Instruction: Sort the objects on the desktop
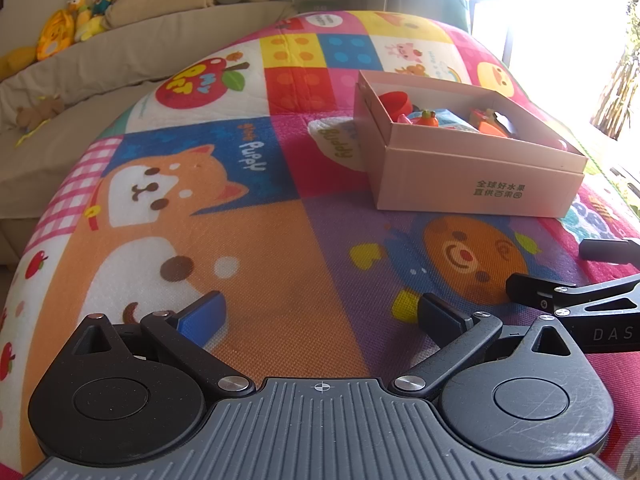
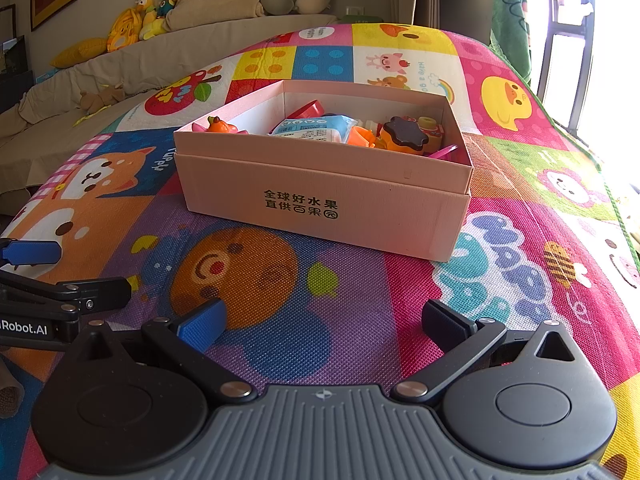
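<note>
Two grippers hung low over the cartoon play mat [image 2: 520, 208], and we held both empty. Our left gripper [image 1: 320, 316] had its fingers spread wide above the orange dog print, nothing between them. Our right gripper [image 2: 324, 320] was likewise spread wide over the orange smiling face. At twelve o'clock from the right gripper sat the pink cardboard box [image 2: 320, 184], at one o'clock from the left. Inside it lay a blue packet [image 2: 316, 128], a red cup [image 2: 310, 110], a dark-topped orange toy [image 2: 404, 136] and other small toys. A beige sofa [image 2: 200, 48] with plush toys stood beyond the mat.
</note>
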`<state>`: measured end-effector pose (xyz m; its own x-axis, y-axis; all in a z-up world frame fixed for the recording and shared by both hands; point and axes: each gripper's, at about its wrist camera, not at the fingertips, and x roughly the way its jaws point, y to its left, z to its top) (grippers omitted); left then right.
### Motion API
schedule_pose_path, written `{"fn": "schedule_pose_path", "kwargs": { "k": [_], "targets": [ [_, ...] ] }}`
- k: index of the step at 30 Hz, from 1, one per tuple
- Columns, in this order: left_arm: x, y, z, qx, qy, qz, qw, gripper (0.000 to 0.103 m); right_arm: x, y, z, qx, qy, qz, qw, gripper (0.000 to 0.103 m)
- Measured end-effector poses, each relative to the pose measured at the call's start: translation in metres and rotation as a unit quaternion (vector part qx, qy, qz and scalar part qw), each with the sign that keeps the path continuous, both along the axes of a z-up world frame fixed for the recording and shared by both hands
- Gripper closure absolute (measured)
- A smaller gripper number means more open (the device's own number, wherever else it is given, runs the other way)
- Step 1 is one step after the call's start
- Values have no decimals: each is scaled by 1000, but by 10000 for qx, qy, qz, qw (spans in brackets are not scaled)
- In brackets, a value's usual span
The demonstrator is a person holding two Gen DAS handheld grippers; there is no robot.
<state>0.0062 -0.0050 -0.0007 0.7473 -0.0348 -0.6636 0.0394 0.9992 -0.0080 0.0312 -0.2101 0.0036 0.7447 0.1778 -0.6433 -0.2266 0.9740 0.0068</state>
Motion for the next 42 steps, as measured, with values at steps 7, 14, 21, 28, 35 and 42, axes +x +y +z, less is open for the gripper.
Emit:
{"fn": "schedule_pose_path", "kwargs": {
  "k": [7,14,21,28,35,42],
  "targets": [
    [0,0,0,-3,-1,-1,10000,0,0,0,0,0,0,0,10000,0],
    [0,0,0,-4,-1,0,10000,0,0,0,0,0,0,0,10000,0],
    [0,0,0,-5,-1,0,10000,0,0,0,0,0,0,0,10000,0],
    [0,0,0,-6,-1,0,10000,0,0,0,0,0,0,0,10000,0],
    [0,0,0,-6,-1,-1,10000,0,0,0,0,0,0,0,10000,0],
    [0,-1,0,62,21,5,10000,0,0,0,0,0,0,0,10000,0]
  ]
}}
